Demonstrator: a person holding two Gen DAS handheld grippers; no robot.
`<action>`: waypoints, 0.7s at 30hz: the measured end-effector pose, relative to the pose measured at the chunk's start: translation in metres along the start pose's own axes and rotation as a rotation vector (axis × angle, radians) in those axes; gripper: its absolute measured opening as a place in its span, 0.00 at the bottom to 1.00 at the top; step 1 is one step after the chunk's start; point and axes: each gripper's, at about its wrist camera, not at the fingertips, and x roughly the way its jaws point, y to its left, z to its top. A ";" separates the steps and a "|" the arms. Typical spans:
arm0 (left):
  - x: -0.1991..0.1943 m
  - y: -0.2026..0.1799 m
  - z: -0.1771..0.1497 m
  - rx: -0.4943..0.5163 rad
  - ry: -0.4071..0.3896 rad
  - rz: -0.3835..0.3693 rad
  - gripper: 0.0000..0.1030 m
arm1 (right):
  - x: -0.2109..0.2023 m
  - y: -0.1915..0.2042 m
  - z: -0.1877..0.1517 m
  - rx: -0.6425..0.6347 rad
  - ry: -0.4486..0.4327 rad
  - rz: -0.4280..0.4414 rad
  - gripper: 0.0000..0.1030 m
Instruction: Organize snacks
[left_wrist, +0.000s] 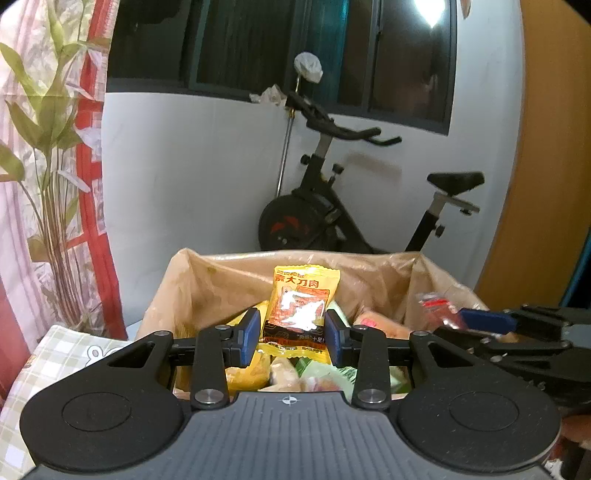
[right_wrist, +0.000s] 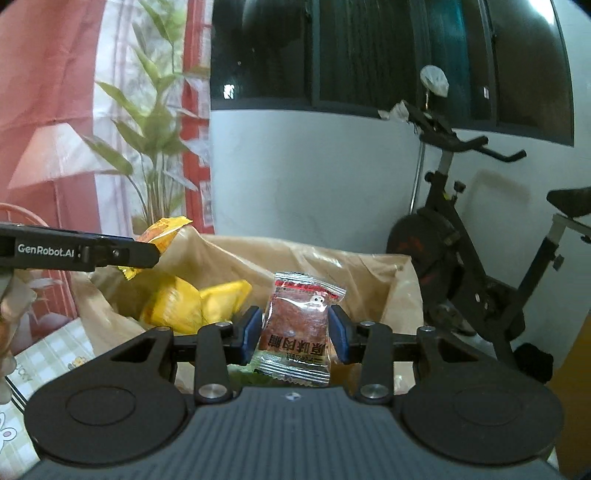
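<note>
My left gripper (left_wrist: 291, 334) is shut on a yellow snack packet (left_wrist: 301, 306), held upright above a brown paper bag (left_wrist: 207, 273) full of snacks. In the right wrist view my right gripper (right_wrist: 295, 330) is shut on a clear packet of dried meat (right_wrist: 297, 325) with a red top band, also over the brown bag (right_wrist: 354, 266). The right gripper (left_wrist: 480, 319) reaches in from the right edge of the left wrist view with its clear packet (left_wrist: 437, 308). The left gripper (right_wrist: 147, 253) with the yellow packet (right_wrist: 162, 232) shows at the left of the right wrist view.
Several yellow snack packs (right_wrist: 195, 304) lie in the bag. The bag stands on a checked tablecloth (left_wrist: 48, 354). Behind it are a white wall, a black exercise bike (left_wrist: 332, 206), a plant (left_wrist: 48, 147) by a red-and-white curtain, and a wooden panel (left_wrist: 546, 147) at the right.
</note>
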 end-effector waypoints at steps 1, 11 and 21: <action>-0.001 0.002 -0.001 0.003 0.007 0.002 0.39 | 0.001 -0.002 -0.001 0.009 0.007 -0.001 0.41; -0.015 0.007 0.006 0.005 0.006 -0.013 0.78 | -0.005 -0.017 0.000 0.095 0.020 -0.018 0.60; -0.057 0.003 0.017 0.012 -0.034 0.019 0.93 | -0.041 -0.014 0.016 0.169 -0.035 -0.035 0.93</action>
